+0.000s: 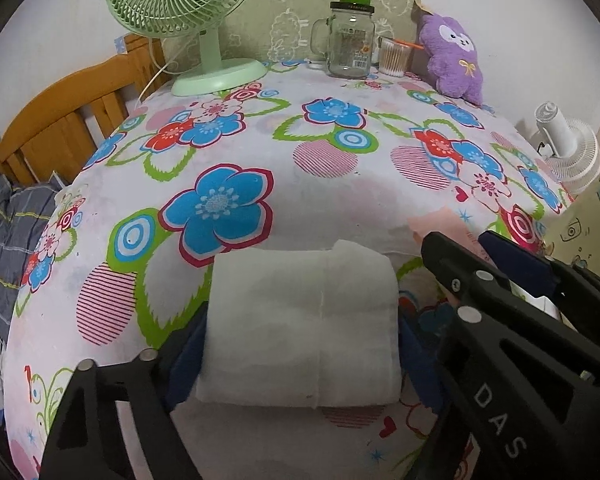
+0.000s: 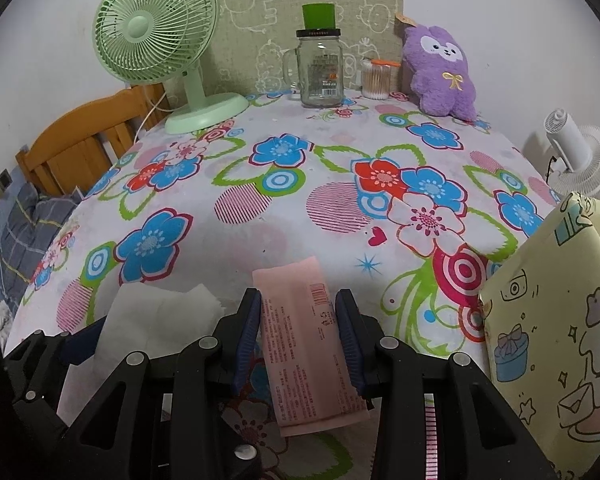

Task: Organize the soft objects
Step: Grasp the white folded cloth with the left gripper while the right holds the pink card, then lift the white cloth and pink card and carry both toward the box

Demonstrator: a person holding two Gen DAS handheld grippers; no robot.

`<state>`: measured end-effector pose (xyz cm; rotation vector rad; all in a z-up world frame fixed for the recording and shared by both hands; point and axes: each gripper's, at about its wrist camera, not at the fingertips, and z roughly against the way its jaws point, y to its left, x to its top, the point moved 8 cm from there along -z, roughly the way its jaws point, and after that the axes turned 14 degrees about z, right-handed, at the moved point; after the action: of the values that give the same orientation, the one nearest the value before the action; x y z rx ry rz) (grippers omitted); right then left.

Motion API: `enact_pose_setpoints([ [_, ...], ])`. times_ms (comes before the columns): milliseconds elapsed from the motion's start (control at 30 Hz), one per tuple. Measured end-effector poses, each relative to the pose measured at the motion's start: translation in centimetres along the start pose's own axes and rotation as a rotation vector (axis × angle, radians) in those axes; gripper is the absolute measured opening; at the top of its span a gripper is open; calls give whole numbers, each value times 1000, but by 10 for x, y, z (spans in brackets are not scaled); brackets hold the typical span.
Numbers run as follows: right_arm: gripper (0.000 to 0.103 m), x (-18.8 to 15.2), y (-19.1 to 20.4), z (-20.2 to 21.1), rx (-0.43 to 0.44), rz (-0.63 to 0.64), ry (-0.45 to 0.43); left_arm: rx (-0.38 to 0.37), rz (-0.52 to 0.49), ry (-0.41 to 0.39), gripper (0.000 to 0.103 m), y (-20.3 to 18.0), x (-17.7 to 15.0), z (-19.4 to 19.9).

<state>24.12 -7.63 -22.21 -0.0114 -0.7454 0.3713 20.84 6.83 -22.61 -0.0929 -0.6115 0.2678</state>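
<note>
Near table edge (image 1: 100, 320): L gripper (image 1: 300, 344) astride white pad (image 1: 300, 320) (loose), R gripper (image 2: 298, 336) clamping pink pack (image 2: 300, 320).

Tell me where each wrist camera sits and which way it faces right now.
Left wrist: on the left gripper, angled down at the white folded pad between its fingers; the right gripper shows.
Right wrist: on the right gripper, angled down at the pink packet.
Shared: green fan, glass jar, purple plush.
</note>
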Motion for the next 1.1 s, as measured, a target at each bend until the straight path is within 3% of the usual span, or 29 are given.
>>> enact_pose_setpoints([
  [300, 41, -2, 1, 12, 4, 5, -13, -13, 9, -13, 76, -3, -5, 14],
  [1100, 41, 3, -3, 73, -2, 13, -94, -30, -1, -116, 75, -16, -6, 74],
])
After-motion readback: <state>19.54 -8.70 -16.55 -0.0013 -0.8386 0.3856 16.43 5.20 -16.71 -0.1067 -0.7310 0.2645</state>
